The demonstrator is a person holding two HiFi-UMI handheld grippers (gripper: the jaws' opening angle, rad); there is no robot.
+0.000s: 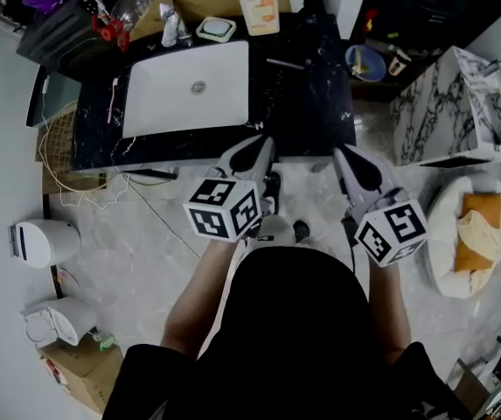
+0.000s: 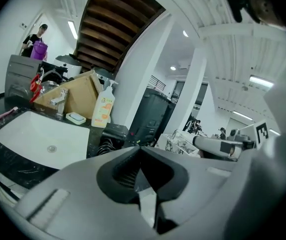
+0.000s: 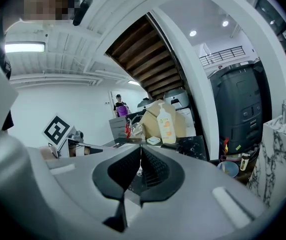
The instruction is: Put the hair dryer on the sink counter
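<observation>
left gripper (image 1: 263, 141) and right gripper (image 1: 341, 152) both jaws together, empty, just off the worktop (image 1: 320, 103) front edge; hair dryer (image 2: 115, 133) looks already down right of the sink (image 1: 171, 94), likely done.

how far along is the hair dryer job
Looks done: a dark corded object, likely the hair dryer, lies on the sink counter right of the basin. In hand: nothing; left gripper and right gripper both show jaws shut and empty. Left: apparently nothing.
</observation>
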